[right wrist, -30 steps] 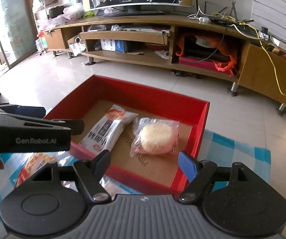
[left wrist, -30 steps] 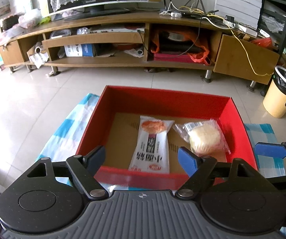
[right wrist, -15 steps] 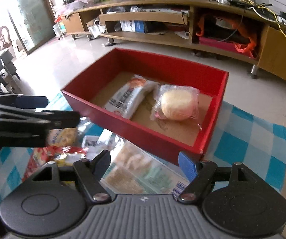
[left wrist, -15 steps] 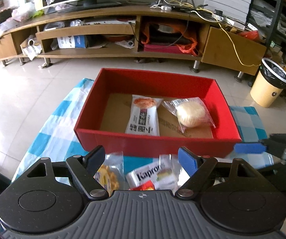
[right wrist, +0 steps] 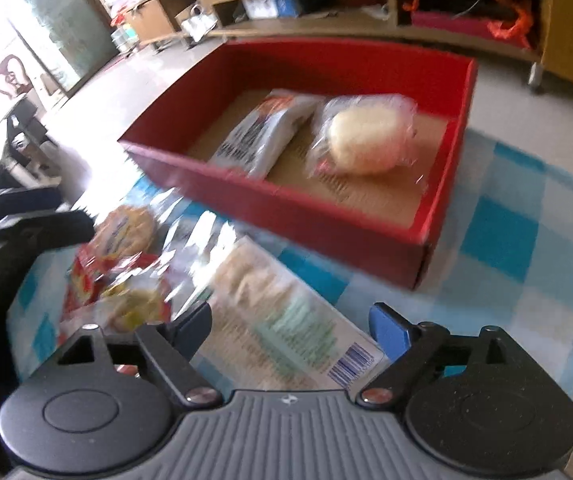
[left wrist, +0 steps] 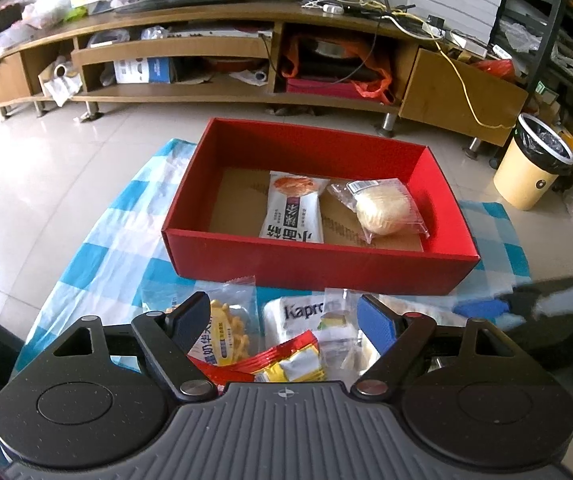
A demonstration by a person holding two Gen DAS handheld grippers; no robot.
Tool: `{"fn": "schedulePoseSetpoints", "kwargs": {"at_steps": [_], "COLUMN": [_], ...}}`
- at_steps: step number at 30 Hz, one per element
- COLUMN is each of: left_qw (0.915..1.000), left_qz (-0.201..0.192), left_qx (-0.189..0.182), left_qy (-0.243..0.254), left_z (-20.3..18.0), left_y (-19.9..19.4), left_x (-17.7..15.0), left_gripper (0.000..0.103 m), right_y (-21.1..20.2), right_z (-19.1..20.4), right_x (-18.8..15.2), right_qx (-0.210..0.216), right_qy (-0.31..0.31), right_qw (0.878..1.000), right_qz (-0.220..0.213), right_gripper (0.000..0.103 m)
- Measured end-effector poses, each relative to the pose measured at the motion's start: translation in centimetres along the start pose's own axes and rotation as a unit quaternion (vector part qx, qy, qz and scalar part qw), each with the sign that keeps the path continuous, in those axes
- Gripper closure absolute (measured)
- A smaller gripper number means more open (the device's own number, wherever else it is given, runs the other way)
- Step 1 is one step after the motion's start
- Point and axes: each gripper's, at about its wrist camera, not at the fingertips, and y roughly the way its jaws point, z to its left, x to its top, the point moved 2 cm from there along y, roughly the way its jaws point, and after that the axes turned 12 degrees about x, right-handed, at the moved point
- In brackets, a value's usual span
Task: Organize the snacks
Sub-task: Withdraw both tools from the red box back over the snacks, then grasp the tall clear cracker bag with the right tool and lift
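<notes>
A red box (left wrist: 326, 266) (right wrist: 286, 208) on a blue checked cloth holds a white noodle packet (left wrist: 293, 212) (right wrist: 264, 136) and a wrapped round bun (left wrist: 382, 210) (right wrist: 366, 138). In front of the box lies a pile of loose snacks: a yellow chip bag (left wrist: 226, 328), a white Kapron pack (left wrist: 298, 316) and a red and yellow packet (left wrist: 286, 364). My left gripper (left wrist: 284, 320) is open above this pile. My right gripper (right wrist: 290, 326) is open above a large flat clear packet (right wrist: 282, 320); its view is blurred.
A long wooden TV stand (left wrist: 246, 40) runs across the back. A yellow waste bin (left wrist: 534, 160) stands at the right. Tiled floor (left wrist: 46, 168) surrounds the cloth (left wrist: 102, 248). The right gripper shows at the right edge of the left wrist view (left wrist: 518, 300).
Both grippers have pulled back from over the box and lowered toward the snack pile in front of it. Both stay open.
</notes>
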Motion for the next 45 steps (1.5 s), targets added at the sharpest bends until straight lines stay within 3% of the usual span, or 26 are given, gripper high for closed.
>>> {"fn": "schedulePoseSetpoints", "kwargs": {"at_steps": [5,8,13,18,23,27,32,35,42,44,45], "left_qw": [1.0000,1.0000,1.0000,0.9999,0.9982,0.9961,0.9928,0.9914,0.9928,0.9915,0.9904], "left_qz": [0.001,-0.001,0.001,0.012,0.010,0.012,0.005,0.021,0.046,0.041,0.041], "left_qx": [-0.007,-0.006,0.000,-0.005,-0.005,-0.017,-0.036,-0.048,-0.043,-0.044,-0.049], "left_qy": [-0.003,-0.003,-0.007,0.007,0.059,0.086,0.114,0.120,0.102,0.115,0.122], "left_z": [0.5,0.7,1.0,0.7,0.0,-0.2,-0.5,-0.6,0.2,-0.1,-0.3], "left_y": [0.0,-0.3,-0.9,-1.7,-2.7,-3.1,-3.7,-3.3,-2.7,-3.1,-3.3], "left_x": [0.0,-0.2,-0.8,-2.7,-5.2,-6.4,-7.5,-8.3,-9.0,-9.4,-9.7], "left_gripper": [0.018,0.018,0.017,0.017,0.017,0.017,0.017,0.016,0.016,0.014,0.013], "right_y": [-0.2,-0.6,-0.8,1.8,3.4,4.0,4.4,5.3,4.9,4.4,4.0], "right_z": [2.1,4.6,6.1,6.7,7.2,5.9,5.8,6.5,6.3,6.3,6.1], "right_x": [-2.8,-4.7,-4.0,-2.9,-3.6,-4.1,-4.5,-5.0,-5.4,-5.6,-5.8], "right_qx": [0.041,0.059,-0.056,-0.072,-0.090,-0.095,-0.090,-0.112,-0.106,-0.103,-0.102], "right_qy": [0.042,0.015,-0.037,-0.045,-0.067,-0.043,-0.042,-0.075,-0.084,-0.086,-0.083], "right_qw": [0.997,0.995,0.997,0.995,0.991,0.991,0.991,0.985,0.986,0.987,0.987], "right_qz": [0.056,0.081,0.042,0.049,0.071,0.085,0.094,0.111,0.096,0.093,0.088], "right_gripper": [0.013,0.014,0.014,0.014,0.014,0.013,0.000,0.000,0.000,0.004,0.012]}}
